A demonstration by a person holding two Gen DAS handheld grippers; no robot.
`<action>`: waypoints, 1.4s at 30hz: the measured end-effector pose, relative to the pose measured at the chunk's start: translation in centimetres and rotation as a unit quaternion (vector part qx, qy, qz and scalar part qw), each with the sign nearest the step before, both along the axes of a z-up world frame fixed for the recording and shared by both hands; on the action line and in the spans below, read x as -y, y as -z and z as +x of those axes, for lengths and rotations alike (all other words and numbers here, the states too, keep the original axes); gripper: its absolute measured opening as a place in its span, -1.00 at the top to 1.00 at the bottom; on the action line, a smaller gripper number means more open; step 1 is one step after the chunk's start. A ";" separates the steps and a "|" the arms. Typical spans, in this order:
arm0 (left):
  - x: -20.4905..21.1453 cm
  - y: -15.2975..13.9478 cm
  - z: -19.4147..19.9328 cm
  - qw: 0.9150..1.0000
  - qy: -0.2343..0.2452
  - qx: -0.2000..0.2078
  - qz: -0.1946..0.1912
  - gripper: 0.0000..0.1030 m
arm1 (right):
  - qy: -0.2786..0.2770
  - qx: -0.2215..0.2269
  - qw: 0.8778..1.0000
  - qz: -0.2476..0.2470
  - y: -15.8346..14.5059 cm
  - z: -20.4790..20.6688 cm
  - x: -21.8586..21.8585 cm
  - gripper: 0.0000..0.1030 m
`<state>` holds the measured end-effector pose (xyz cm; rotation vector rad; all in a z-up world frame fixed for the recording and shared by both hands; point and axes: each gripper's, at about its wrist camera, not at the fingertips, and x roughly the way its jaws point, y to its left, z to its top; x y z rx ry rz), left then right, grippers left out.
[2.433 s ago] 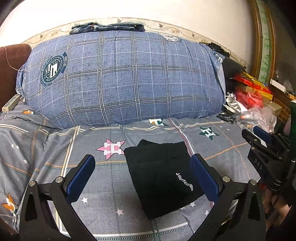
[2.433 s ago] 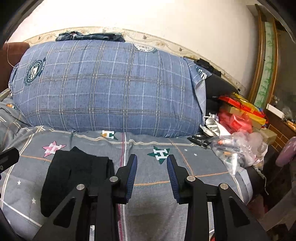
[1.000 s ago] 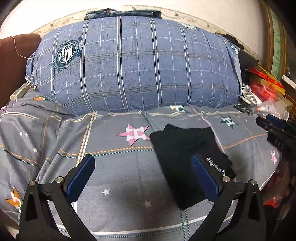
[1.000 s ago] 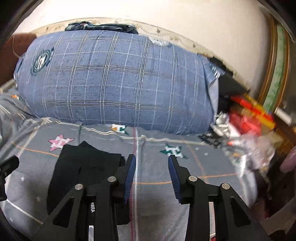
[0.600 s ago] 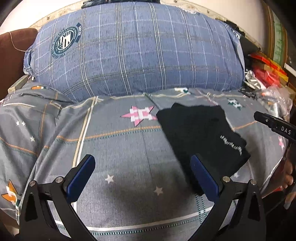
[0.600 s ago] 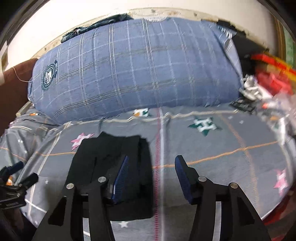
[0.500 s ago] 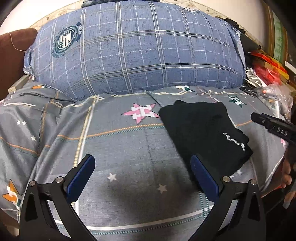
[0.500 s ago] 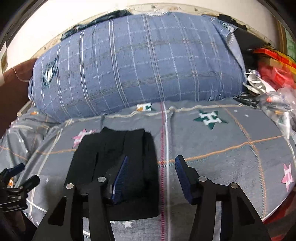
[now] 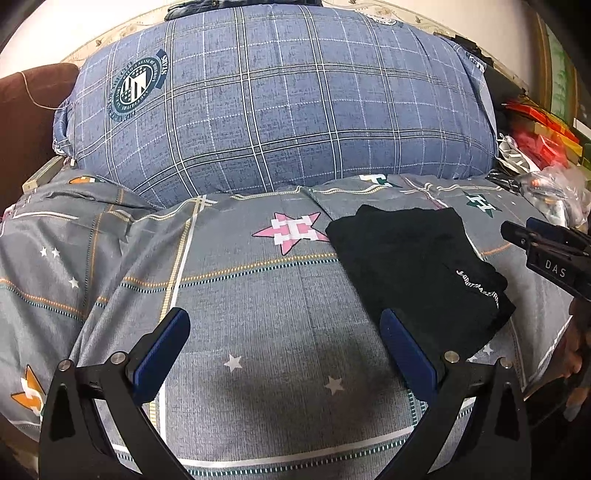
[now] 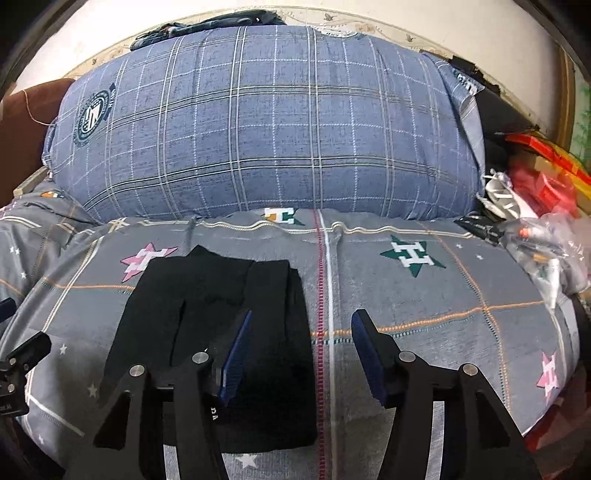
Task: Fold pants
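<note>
The black pants (image 9: 413, 266) lie folded into a compact rectangle on the grey star-patterned bedsheet (image 9: 258, 295), white lettering near their front corner. They also show in the right wrist view (image 10: 221, 314). My left gripper (image 9: 284, 343) is wide open and empty, above the sheet left of the pants. My right gripper (image 10: 299, 343) is open and empty, its left finger over the pants' right part. The right gripper's tip shows in the left wrist view (image 9: 546, 254), right of the pants.
A big blue plaid pillow (image 9: 280, 110) fills the back of the bed, with dark clothing (image 10: 199, 26) on top. Red boxes and plastic-bag clutter (image 10: 546, 221) sit at the right. A brown cushion (image 9: 22, 110) is at far left.
Both grippers have drawn back and to the left from the folded pants. The right gripper's fingers have opened wider. The pants have stayed in place.
</note>
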<state>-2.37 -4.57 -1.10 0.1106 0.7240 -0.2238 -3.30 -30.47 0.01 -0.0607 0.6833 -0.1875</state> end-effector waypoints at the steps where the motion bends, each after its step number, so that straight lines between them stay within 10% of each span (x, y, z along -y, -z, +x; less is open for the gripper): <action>1: 0.1 0.0 0.1 1.000 -0.001 -0.001 0.000 -1.00 | 0.001 0.002 1.000 -0.003 -0.1 0.0 -0.1 -0.10; 34: 1.8 2.5 2.4 0.999 0.028 -0.005 -0.020 -1.00 | 0.010 0.009 0.999 -0.032 1.9 1.3 -0.3 -0.27; 42: 1.7 2.8 2.5 0.999 0.041 -0.014 -0.028 -1.00 | -0.027 -0.003 0.998 0.049 1.9 1.0 1.9 -0.30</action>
